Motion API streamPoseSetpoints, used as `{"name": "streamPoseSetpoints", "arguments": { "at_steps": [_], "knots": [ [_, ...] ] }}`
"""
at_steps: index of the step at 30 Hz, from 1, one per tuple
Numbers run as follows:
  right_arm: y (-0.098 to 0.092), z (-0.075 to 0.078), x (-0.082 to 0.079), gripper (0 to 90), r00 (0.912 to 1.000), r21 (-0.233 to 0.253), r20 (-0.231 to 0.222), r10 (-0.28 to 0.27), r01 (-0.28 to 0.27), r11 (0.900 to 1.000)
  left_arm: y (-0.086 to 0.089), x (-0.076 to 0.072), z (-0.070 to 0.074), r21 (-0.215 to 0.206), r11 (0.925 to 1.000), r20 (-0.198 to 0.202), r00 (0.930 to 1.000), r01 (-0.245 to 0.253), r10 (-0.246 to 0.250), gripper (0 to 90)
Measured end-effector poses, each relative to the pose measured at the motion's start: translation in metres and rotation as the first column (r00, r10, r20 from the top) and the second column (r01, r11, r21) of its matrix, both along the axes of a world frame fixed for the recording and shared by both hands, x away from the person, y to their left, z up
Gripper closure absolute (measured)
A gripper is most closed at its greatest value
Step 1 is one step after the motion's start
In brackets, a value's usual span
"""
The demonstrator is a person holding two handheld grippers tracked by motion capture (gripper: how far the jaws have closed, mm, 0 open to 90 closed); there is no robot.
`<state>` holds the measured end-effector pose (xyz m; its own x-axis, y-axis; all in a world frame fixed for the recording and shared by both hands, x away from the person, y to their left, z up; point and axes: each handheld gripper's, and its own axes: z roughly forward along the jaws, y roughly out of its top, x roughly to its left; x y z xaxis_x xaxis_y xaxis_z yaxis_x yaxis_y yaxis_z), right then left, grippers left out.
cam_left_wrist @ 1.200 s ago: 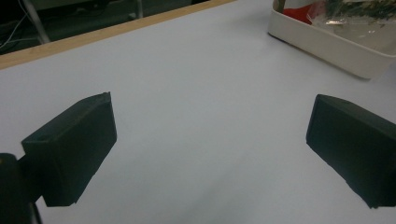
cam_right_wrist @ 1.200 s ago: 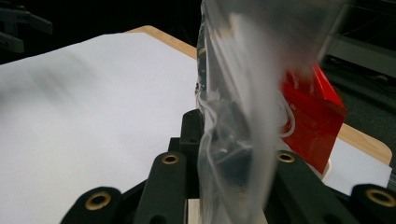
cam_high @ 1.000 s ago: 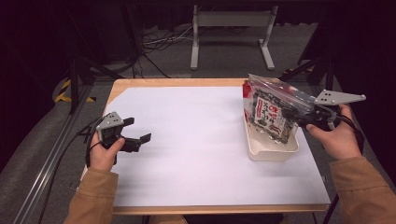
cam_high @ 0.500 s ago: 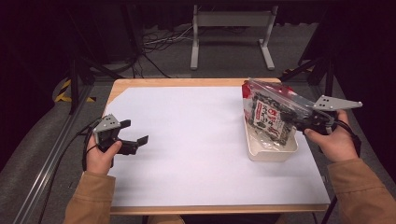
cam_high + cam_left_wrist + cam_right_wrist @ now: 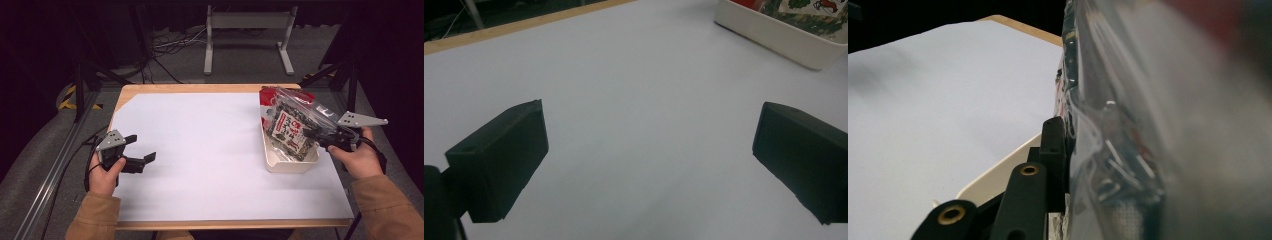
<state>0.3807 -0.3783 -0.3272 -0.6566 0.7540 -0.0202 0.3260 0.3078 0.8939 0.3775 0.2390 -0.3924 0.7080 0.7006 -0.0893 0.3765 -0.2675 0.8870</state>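
Right gripper view: jaw against bag (image 5: pixel 1128 150)

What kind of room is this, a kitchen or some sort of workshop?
Probably a lab or recording studio, not a kitchen: dark walls, a white-covered table, loose cables on the floor, a metal stand behind, and a person working a snack bag with a hand-held gripper.

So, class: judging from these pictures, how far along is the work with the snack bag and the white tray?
Done: the right claw is shut on the snack bag. In hand: the bag is tilted over the white tray, its lower end inside. Left: whether it is going in or coming out cannot be told. The left claw is open over the table.
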Motion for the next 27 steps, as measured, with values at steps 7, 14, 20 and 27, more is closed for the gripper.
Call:
{"name": "streamPoseSetpoints", "arguments": {
  "at_steps": [7, 14, 20, 27],
  "knots": [
    [0.001, 0.005, 0.005, 74.3, 1.0000, 0.031, 0.004, -0.008, 0.008, 0.999, -0.002, -0.007, -0.005, 0.000, 0.9999, -0.001, 0.9999, 0.012, -0.012, 2.1],
    [-0.003, 0.009, 0.001, 60.9, 0.9989, 0.069, 0.036, -0.030, 0.027, 0.997, -0.001, -0.012, -0.005, -0.002, 0.9998, 0.009, 0.9998, 0.018, -0.018, 2.1],
    [-0.011, 0.009, -0.008, 37.5, 0.9979, 0.092, 0.043, -0.048, 0.044, 0.995, 0.003, -0.019, -0.006, -0.007, 0.9998, 0.011, 0.9998, 0.018, -0.018, 2.1],
    [-0.017, 0.016, -0.027, 34.6, 0.9919, 0.076, 0.094, -0.086, 0.079, 0.994, 0.009, -0.028, -0.009, -0.017, 0.9998, 0.007, 0.9999, 0.014, -0.013, 2.1]
  ]
}}
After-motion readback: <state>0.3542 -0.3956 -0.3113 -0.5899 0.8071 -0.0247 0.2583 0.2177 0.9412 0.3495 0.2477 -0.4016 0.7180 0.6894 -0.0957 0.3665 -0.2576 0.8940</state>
